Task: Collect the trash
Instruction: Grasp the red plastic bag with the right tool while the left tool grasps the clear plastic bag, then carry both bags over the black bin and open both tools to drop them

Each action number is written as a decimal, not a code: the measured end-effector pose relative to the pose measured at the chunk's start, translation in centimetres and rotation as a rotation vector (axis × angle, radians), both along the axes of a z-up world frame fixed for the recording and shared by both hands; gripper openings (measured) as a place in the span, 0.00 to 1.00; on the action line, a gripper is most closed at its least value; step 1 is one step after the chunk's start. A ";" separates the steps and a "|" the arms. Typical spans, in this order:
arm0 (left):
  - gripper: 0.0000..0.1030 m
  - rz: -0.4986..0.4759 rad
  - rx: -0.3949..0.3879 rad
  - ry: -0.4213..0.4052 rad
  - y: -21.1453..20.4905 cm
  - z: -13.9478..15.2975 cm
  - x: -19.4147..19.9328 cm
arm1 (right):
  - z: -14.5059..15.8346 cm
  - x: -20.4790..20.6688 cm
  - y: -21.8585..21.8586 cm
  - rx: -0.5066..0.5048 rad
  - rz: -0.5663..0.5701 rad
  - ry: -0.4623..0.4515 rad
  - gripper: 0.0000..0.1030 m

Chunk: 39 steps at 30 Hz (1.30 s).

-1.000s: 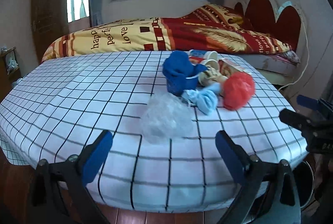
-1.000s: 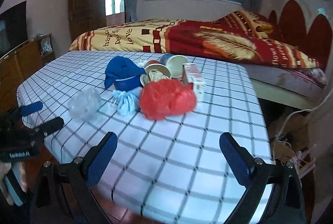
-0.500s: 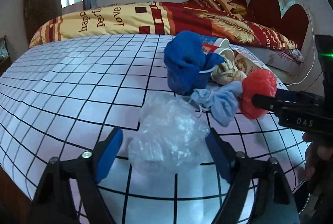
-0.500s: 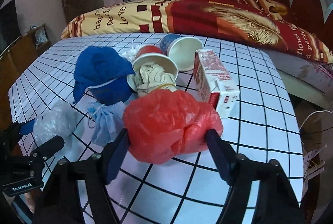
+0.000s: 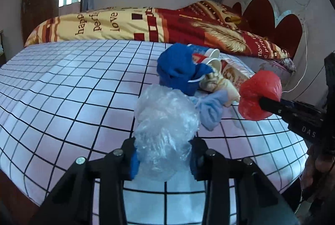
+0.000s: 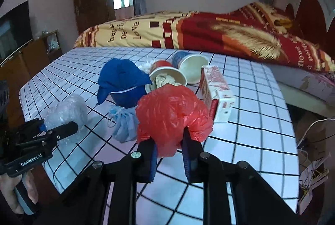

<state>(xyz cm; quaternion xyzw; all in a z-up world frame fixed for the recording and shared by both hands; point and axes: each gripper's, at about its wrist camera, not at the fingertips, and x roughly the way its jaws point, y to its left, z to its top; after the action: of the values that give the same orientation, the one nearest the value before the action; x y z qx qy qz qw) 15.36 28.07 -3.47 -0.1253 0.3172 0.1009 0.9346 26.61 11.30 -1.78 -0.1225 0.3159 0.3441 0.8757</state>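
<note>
On the desk [image 6: 261,120], which is covered by a white cloth with a black grid, a cluster of trash is gathered towards the far right corner. The clear plastic bag [image 5: 165,131] nearest the front edge is pinched between the blue pads of the left gripper [image 5: 163,160], whose jaws are closing on it; "GenRobot.AI" can be read on that gripper's body in the right wrist view, held by a hand [image 6: 23,193] at the lower left. The red plastic bag [image 6: 173,114], just to the right of the clear one, is squeezed between the fingers of the right gripper [image 6: 169,154], whose jaws are likewise closing; the letters "DAS" are seen on its side in the left wrist view. Between the two bags a small pale blue bundle [image 6: 124,126] tied with string is laid on the cloth. Behind it a blue bowl [image 6: 127,95] is draped with a dark blue cloth [image 6: 121,76]. Beside the bowl a red paper cup [image 6: 167,76] lies on its side, stuffed with crumpled beige material, and a blue paper cup [image 6: 191,70] beside it, also on its side, shows a bare white inside. A red and white carton [image 6: 217,95] lies to the right of the cups; its print is too blurred to be read. On the bed [image 6: 209,32] beyond the far edge, "happy", "perfect" and "love" can be partly made out on the yellow and red quilt.
</note>
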 end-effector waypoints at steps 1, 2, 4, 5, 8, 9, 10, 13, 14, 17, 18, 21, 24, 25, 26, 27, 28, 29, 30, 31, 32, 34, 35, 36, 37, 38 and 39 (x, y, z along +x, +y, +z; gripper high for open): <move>0.38 -0.004 0.008 -0.003 -0.3 0.3 -0.3 | 0.3 -0.5 -0.5 0.001 -0.005 -0.013 0.21; 0.38 -0.008 0.014 -0.004 -0.6 0.5 -0.4 | 0.5 -0.8 -0.9 0.004 -0.009 -0.020 0.21; 0.38 -0.022 0.022 -0.012 -1.4 1.0 -1.0 | 0.8 -1.6 -2.2 0.013 -0.020 -0.021 0.21; 0.38 -0.029 0.027 -0.015 -1.8 1.2 -1.1 | 0.9 -1.9 -2.7 0.019 -0.028 -0.024 0.21; 0.38 -0.053 0.039 -0.030 -3.2 2.0 -2.1 | 1.5 -2.8 -4.4 0.032 -0.049 -0.030 0.21; 0.38 -0.058 0.044 -0.034 -3.6 2.2 -2.4 | 1.7 -3.3 -5.3 0.042 -0.059 -0.034 0.21; 0.38 -0.066 0.050 -0.039 -4.2 2.5 -2.7 | 1.9 -3.7 -5.9 0.046 -0.063 -0.037 0.21; 0.38 -0.087 0.053 -0.046 -5.5 2.8 -3.2 | 2.7 -5.1 -7.9 0.054 -0.079 -0.053 0.21; 0.38 -0.091 0.052 -0.048 -5.8 2.9 -3.4 | 2.8 -5.4 -8.4 0.054 -0.081 -0.057 0.21; 0.38 -0.116 0.051 -0.051 -7.3 3.0 -3.9 | 3.5 -6.8 -10.5 0.057 -0.101 -0.076 0.21; 0.38 -0.126 0.054 -0.051 -7.9 3.1 -4.0 | 3.8 -7.3 -11.4 0.060 -0.110 -0.081 0.21; 0.38 -0.155 0.061 -0.053 -9.5 3.2 -4.4 | 4.2 -8.2 -13.8 0.063 -0.137 -0.086 0.21; 0.38 -0.186 0.064 -0.057 -11.0 3.3 -4.3 | 4.4 -9.2 -16.3 0.064 -0.169 -0.093 0.21; 0.38 -0.200 0.063 -0.058 -11.6 3.3 -4.2 | 4.5 -9.4 -16.9 0.064 -0.178 -0.095 0.21; 0.38 -0.213 0.065 -0.058 -12.2 3.3 -4.2 | 4.5 -9.7 -17.9 0.064 -0.193 -0.095 0.21; 0.38 -0.227 0.067 -0.059 -12.9 3.4 -4.1 | 4.5 -9.9 -18.7 0.061 -0.210 -0.094 0.21; 0.38 -0.241 0.066 -0.059 -13.6 3.4 -4.0 | 4.5 -10.0 -19.2 0.057 -0.226 -0.092 0.21; 0.38 -0.253 0.067 -0.060 -14.2 3.4 -3.9 | 4.5 -10.2 -20.1 0.060 -0.244 -0.087 0.21; 0.38 -0.268 0.067 -0.063 -15.0 3.4 -3.9 | 4.5 -10.3 -20.9 0.065 -0.259 -0.085 0.21; 0.38 -0.281 0.066 -0.063 -15.6 3.5 -3.8 | 4.6 -10.5 -21.5 0.069 -0.273 -0.086 0.21; 0.38 -0.292 0.067 -0.063 -16.1 3.5 -3.7 | 4.6 -10.8 -22.3 0.071 -0.289 -0.088 0.21; 0.38 -0.317 0.070 -0.065 -17.3 3.5 -3.6 | 4.6 -11.2 -24.0 0.078 -0.324 -0.089 0.21; 0.38 -0.328 0.071 -0.064 -17.9 3.6 -3.6 | 4.6 -11.4 -24.8 0.079 -0.341 -0.089 0.21; 0.38 -0.342 0.072 -0.064 -18.6 3.5 -3.5 | 4.4 -11.8 -25.3 0.077 -0.354 -0.089 0.21; 0.38 -0.353 0.071 -0.064 -19.1 3.5 -3.4 | 4.3 -12.1 -26.2 0.070 -0.374 -0.090 0.21; 0.38 -0.366 0.070 -0.065 -19.7 3.5 -3.4 | 4.0 -12.3 -27.2 0.066 -0.396 -0.089 0.21; 0.38 -0.379 0.069 -0.066 -20.3 3.5 -3.3 | 3.9 -12.4 -27.9 0.065 -0.408 -0.085 0.21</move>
<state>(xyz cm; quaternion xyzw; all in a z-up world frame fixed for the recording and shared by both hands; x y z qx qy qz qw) 12.09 7.76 0.01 -0.0344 0.3008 -0.0701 0.9505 14.17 -16.59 2.09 -0.0421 0.2858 0.1644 0.9431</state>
